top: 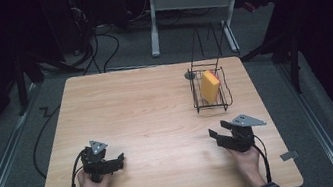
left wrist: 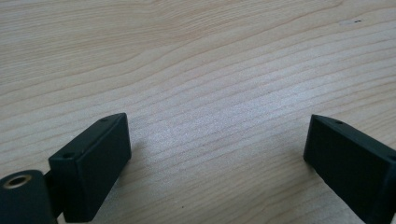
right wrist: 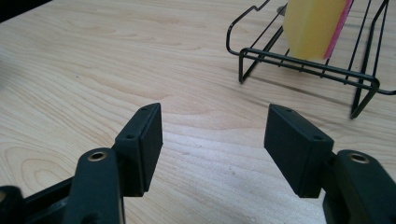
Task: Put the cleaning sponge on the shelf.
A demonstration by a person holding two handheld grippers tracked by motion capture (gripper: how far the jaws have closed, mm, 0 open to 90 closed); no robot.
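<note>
Near the counter's [top: 147, 111] front edge both grippers rest, left gripper [top: 117, 163] and right gripper [top: 217, 135], jaws apart, empty; yellow rectangular sponge [top: 210, 86] stands upright in the black wire rack [top: 197, 99] by the far right corner.

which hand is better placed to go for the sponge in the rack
Right. The right tool sits on the rack's side of the table, jaws open, and its own view looks toward the sponge. The left tool is across the table, facing bare wood.

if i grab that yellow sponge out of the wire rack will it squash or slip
The sponge looks like soft foam, so it would probably squash and feel light. It leans on edge in the wire rack, so it may tip when nudged.
</note>
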